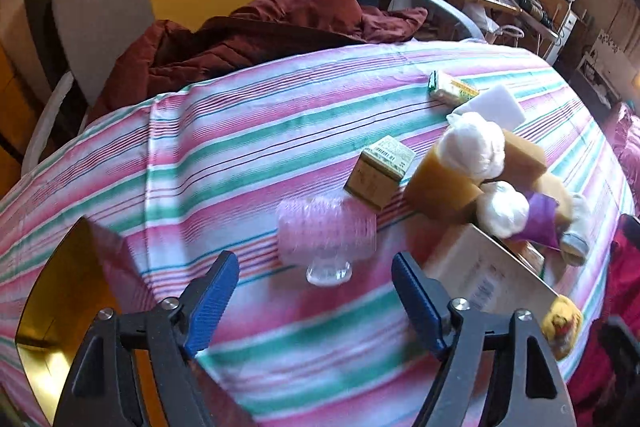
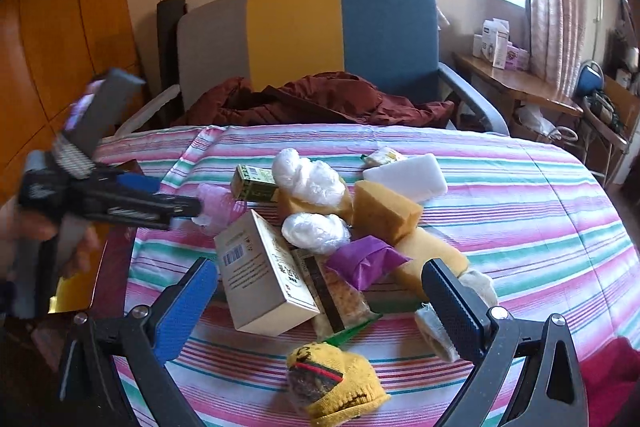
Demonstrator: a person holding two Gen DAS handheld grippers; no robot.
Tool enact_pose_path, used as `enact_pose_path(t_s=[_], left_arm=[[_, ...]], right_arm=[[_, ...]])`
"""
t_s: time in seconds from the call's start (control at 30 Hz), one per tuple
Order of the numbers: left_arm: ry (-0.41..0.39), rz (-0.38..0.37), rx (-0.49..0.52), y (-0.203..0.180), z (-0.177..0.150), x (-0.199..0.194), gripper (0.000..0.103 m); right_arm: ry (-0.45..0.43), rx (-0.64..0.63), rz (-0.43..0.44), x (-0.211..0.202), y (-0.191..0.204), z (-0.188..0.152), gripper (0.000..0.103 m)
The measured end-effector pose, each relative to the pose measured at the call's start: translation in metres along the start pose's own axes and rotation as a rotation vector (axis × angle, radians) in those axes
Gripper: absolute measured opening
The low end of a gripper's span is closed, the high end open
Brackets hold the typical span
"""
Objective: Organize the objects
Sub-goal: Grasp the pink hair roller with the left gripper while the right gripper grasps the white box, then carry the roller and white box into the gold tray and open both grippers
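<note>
2 grippers face the heap on the striped worktop point(image 1: 248, 131). The left gripper point(image 1: 316, 291) has its fingers point(image 1: 212, 303) wide apart and empty, and just ahead, roughly centred between the tips but not yet inside them, lies a clear ribbed cup point(image 1: 326, 241) on its side, foot toward the camera. It looks light, thin and slick, and I judge it would crush or squirt out under a hard pinch; the stubby foot or the ribbed wall across its width seems the safest hold. Just behind it sits a small box point(image 1: 378, 171), stiff and easy to clamp across flat faces.

The right gripper point(image 2: 320, 311) is also spread and holds nothing. Nearest it, below the tips, is a yellow knit point(image 2: 334, 383), soft and light, best pinched at a bunched fold. Between the fingers lies a big box point(image 2: 260, 275), rigid but probably too wide except across its thin edge. Farther on, touching each other, come a purple wrap point(image 2: 366, 261), 2 white bags point(image 2: 316, 233), tan sponges point(image 2: 386, 211) and a white block point(image 2: 408, 177); all look compressible and light.
</note>
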State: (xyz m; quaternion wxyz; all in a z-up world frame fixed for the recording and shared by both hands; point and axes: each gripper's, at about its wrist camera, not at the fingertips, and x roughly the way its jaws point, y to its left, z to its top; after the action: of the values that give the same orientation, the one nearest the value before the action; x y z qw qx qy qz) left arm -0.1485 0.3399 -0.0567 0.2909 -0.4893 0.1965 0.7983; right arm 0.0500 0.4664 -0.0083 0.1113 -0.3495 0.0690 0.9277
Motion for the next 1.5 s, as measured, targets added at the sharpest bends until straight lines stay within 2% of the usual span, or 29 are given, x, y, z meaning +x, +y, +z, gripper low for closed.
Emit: enact_pose_path(t_s=[0.3, 0.37, 0.4, 0.47, 0.73, 0.93, 1.1, 1.13, 1.2, 1.23, 1.3, 1.43, 1.5], left_arm=[[0.039, 0.022, 0.0, -0.005, 0.017, 0.04, 0.082], [0.048, 0.017, -0.009, -0.002, 0.016, 0.046, 0.066], [0.048, 0.014, -0.014, 0.0, 0.016, 0.047, 0.066], [0.037, -0.022, -0.032, 0.003, 0.011, 0.042, 0.066], [-0.042, -0.056, -0.096, 0.023, -0.018, -0.011, 0.066], [-0.111, -0.096, -0.147, 0.04, -0.049, -0.058, 0.066], [-0.167, -0.09, -0.187, 0.057, -0.079, -0.094, 0.066], [-0.175, -0.087, -0.199, 0.062, -0.085, -0.1, 0.066], [-0.19, -0.075, -0.226, 0.074, -0.098, -0.109, 0.066], [-0.197, -0.065, -0.241, 0.08, -0.105, -0.114, 0.066], [-0.208, -0.044, -0.277, 0.094, -0.119, -0.121, 0.066], [-0.205, 0.005, -0.353, 0.124, -0.149, -0.128, 0.066], [-0.194, 0.049, -0.392, 0.142, -0.169, -0.13, 0.066]], right_arm=[[0.017, -0.028, 0.011, 0.006, 0.005, -0.004, 0.103], [0.018, -0.031, 0.01, 0.007, 0.005, -0.005, 0.103], [0.019, -0.034, 0.008, 0.007, 0.006, -0.005, 0.103], [0.026, -0.038, 0.009, 0.009, 0.006, -0.006, 0.103], [0.037, -0.121, -0.004, 0.01, 0.03, -0.005, 0.101], [0.121, -0.217, -0.039, 0.037, 0.053, 0.001, 0.089], [0.246, -0.29, -0.068, 0.075, 0.066, 0.001, 0.088], [0.277, -0.297, -0.073, 0.082, 0.068, 0.001, 0.084], [0.313, -0.304, -0.065, 0.091, 0.07, -0.001, 0.07], [0.325, -0.304, -0.06, 0.094, 0.07, -0.003, 0.056], [0.325, -0.299, -0.081, 0.094, 0.07, -0.007, 0.055], [0.297, -0.285, -0.063, 0.076, 0.077, -0.008, 0.052], [0.269, -0.267, -0.015, 0.058, 0.085, -0.003, 0.052]])
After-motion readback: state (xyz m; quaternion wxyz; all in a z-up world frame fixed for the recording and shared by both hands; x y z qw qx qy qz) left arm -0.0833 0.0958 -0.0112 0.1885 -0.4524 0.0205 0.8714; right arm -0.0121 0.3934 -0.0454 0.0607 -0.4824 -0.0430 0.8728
